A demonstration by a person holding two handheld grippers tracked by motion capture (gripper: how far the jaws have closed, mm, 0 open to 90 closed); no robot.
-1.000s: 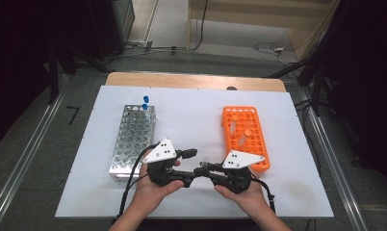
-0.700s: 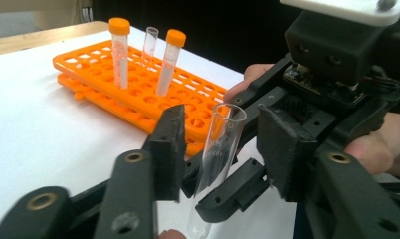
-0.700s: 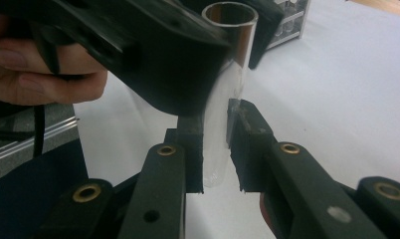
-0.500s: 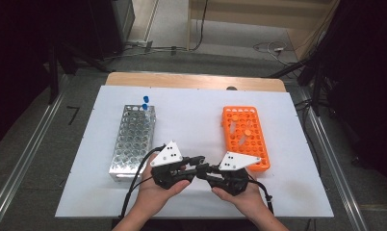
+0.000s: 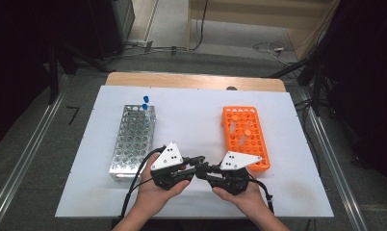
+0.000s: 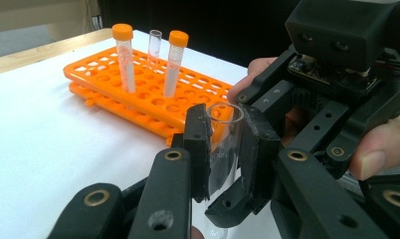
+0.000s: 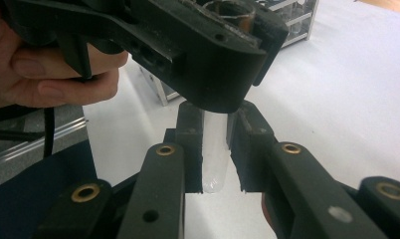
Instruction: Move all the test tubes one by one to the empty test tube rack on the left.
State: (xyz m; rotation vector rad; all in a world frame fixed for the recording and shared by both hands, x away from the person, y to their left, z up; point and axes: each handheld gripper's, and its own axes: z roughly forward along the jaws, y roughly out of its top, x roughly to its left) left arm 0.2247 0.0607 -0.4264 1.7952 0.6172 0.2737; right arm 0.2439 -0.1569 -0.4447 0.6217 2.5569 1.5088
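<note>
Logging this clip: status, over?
Left gripper and right gripper both shut on clear uncapped tube, left fingers just closed. Orange rack beside. Nothing in the way.

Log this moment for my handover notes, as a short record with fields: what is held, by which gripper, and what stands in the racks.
held item: clear uncapped tube, upright, above the white table
left gripper: jaws have just closed; shut on the tube's upper part
right gripper: shut on the tube's lower part
orange rack: two orange-capped tubes and one open clear tube standing
metal rack: two blue-capped tubes at its far end
hands: close together at the near edge of the table
</note>
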